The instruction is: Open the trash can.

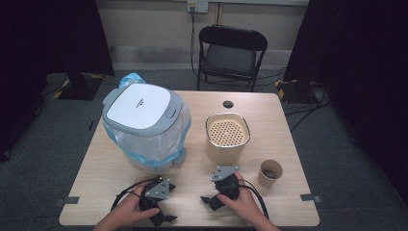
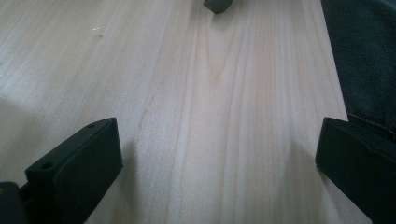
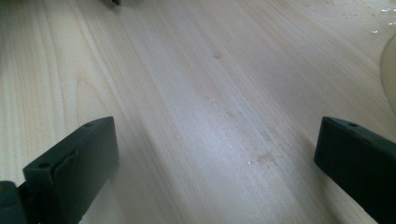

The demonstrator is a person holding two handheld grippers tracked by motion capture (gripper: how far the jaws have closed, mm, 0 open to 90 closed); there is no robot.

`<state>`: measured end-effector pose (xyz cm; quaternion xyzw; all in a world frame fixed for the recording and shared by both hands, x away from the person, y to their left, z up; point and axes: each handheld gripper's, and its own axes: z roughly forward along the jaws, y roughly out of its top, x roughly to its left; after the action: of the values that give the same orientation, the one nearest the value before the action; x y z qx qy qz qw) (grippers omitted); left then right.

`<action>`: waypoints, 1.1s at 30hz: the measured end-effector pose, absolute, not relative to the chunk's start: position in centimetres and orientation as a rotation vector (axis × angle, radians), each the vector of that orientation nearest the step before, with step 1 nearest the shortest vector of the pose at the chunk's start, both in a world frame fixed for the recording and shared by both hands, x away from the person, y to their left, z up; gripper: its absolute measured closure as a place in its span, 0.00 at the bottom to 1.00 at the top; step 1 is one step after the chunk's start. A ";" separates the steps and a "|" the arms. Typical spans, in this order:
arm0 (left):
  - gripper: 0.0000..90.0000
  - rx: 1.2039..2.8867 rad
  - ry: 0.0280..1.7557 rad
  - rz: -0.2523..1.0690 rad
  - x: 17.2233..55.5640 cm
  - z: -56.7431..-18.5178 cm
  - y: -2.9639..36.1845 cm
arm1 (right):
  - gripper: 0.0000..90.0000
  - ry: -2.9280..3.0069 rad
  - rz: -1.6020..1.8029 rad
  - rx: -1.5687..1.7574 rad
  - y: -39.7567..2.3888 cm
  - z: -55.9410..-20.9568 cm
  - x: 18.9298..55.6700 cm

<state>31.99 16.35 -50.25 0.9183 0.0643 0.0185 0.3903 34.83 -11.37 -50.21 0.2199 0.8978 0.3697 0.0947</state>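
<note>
My left gripper (image 1: 168, 203) lies low over the wooden table (image 1: 269, 110) near its front edge, held in a hand. Its jaws stand wide open around bare wood, as the left gripper view shows (image 2: 217, 140). My right gripper (image 1: 210, 190) sits a little to its right, also in a hand and open, with nothing between its jaws (image 3: 215, 135). The two grippers point roughly toward each other. A dark tip of the right gripper (image 2: 217, 4) shows at the top of the left gripper view.
A bin with a white and grey lid (image 1: 144, 108) and a plastic liner stands at the left. A beige canister with a perforated top (image 1: 227, 137) stands mid-table, its edge (image 3: 390, 70) close by. A paper cup (image 1: 270, 172) is at the right. A black chair (image 1: 231, 53) stands behind.
</note>
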 end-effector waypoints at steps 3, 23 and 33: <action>0.00 2.333 0.165 0.047 32.0 -50.3 16.3 | 0.00 2.666 1.099 0.639 -11.4 -50.2 34.9; 0.00 2.334 0.164 0.047 32.0 -50.3 16.3 | 0.31 2.734 1.095 0.598 -10.8 -48.3 35.5; 0.00 2.333 0.165 0.049 32.0 -50.2 16.3 | 0.36 2.812 1.018 0.531 -10.5 -45.1 35.8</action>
<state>31.98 16.35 -50.25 0.9182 0.0648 0.0192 0.3902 35.85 -10.46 -45.10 0.1747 0.9245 0.3347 0.0522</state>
